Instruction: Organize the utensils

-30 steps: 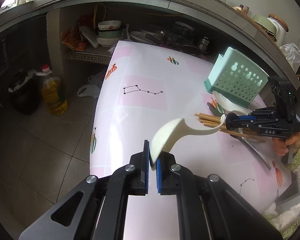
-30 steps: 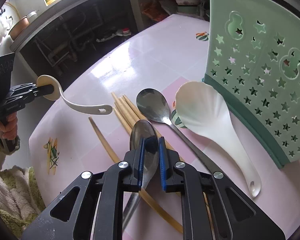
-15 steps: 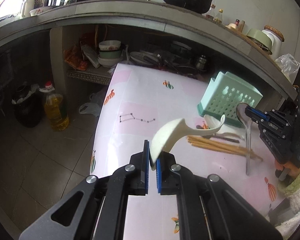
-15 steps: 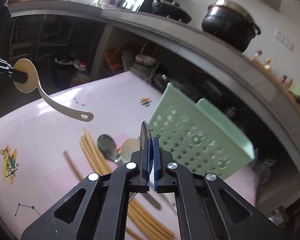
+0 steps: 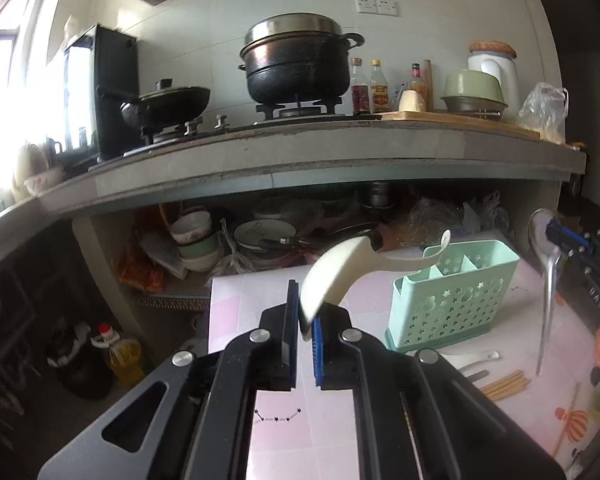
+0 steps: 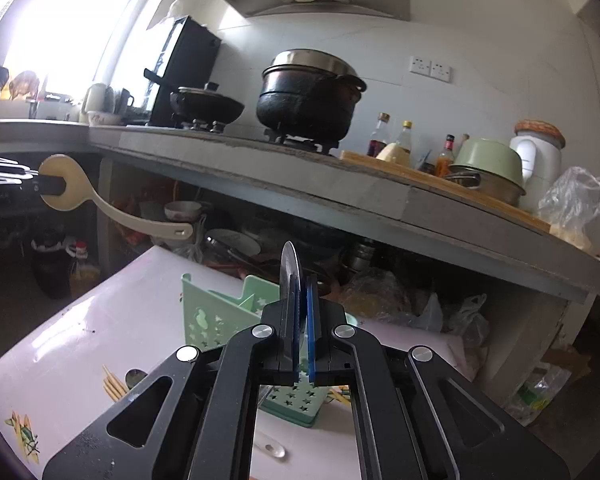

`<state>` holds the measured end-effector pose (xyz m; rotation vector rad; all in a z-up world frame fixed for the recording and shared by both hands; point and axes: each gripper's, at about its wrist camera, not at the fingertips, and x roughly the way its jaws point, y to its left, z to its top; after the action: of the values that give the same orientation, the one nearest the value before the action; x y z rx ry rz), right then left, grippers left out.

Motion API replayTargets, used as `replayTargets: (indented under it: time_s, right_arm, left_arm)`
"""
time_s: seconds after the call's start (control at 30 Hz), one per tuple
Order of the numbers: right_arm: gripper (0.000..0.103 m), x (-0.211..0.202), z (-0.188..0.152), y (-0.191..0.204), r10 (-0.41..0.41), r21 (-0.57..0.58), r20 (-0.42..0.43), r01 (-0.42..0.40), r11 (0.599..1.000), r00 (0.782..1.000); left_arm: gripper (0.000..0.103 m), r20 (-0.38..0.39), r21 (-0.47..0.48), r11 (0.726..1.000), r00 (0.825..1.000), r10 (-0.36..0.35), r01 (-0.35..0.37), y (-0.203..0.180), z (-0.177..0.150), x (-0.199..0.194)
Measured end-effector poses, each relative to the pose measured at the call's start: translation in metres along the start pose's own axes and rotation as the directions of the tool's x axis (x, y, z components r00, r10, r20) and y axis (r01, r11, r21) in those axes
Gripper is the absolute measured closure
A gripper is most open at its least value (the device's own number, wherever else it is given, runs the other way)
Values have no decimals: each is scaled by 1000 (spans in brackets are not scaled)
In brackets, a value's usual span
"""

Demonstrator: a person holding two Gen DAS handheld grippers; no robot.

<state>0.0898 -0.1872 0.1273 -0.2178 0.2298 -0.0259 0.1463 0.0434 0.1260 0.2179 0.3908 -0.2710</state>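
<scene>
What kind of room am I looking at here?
Most likely a lived-in home kitchen. A big black pot sits on a gas stove on a concrete counter, with sauce bottles beside it and stacked bowls underneath.

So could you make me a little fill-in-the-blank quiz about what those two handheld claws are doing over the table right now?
1. The left gripper is shut on the bowl of a cream plastic ____.
2. The right gripper holds a ____ spoon by its bowl, handle hanging down.
3. The mint green utensil holder stands on the ____ tablecloth.
4. A bundle of wooden ____ lies on the table beside the holder.

Missing words: spoon; metal; pink; chopsticks
</scene>
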Motion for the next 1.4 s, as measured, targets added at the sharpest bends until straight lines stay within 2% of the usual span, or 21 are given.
replayTargets:
  time_s: [0.13,0.23,0.33,0.43,0.53,0.63,0.67,0.73,0.8,0.9,1.0,1.1,1.13,1.23,1.27,1.3,1.4]
  right_arm:
    - [102,-8,6,-24,-18,74,26,16,997,1000]
    - [102,-12,5,-36,-20,120,43,14,993,999]
    - [102,-10,3,-44,-13,150,56,4,989,998]
    - [102,-9,-1,-45,-10,165,64,-1,986,998]
    - [102,-5,-4,-50,-10,183,72,-3,983,997]
    - [102,-3,-6,-56,-13,204,81,-4,979,997]
    - [102,-2,-7,-58,-14,211,84,-4,977,996]
    - [102,-1,-8,-61,-15,226,88,-6,974,996]
    - [102,-2,-9,-65,-17,240,94,-6,971,995]
    - [102,-3,-10,-71,-19,254,97,-6,967,995]
    - [102,-4,-11,-77,-24,265,94,-2,964,995]
    - [102,-7,-12,-85,-16,289,90,-11,957,996]
    - [102,-8,-11,-88,-14,296,90,-13,955,996]
    - [102,-14,-9,-96,-3,321,95,-27,947,995]
    - [102,-15,-8,-98,-4,325,94,-27,945,996]
    - [102,-17,-7,-100,-4,329,95,-28,944,995]
    - [102,-23,-3,-104,-6,336,98,-27,942,995]
  left_arm:
    - [98,-39,182,982,998,56,-48,-24,24,24]
    - [98,-79,334,939,990,117,-84,-41,35,43]
    - [98,-89,476,873,981,172,-110,-55,43,60]
    - [98,-101,584,807,979,179,-87,-69,50,72]
    - [98,-114,692,720,977,180,-52,-89,54,83]
    - [98,-139,787,616,968,210,-21,-110,51,97]
    - [98,-151,806,592,965,216,-7,-116,52,103]
    - [97,-189,828,560,955,229,30,-126,53,116]
    - [97,-221,839,540,948,229,65,-135,53,126]
    - [95,-271,828,549,939,211,115,-148,57,139]
    - [95,-315,803,575,931,185,157,-158,58,150]
    - [94,-318,783,602,932,172,156,-164,59,157]
    - [94,-330,768,618,931,158,167,-164,60,158]
    - [70,-353,708,682,928,117,184,-161,65,158]
    - [54,-344,692,700,933,108,174,-159,67,157]
    - [42,-327,680,715,940,100,161,-157,69,154]
    - [32,-279,645,754,957,75,129,-147,74,143]
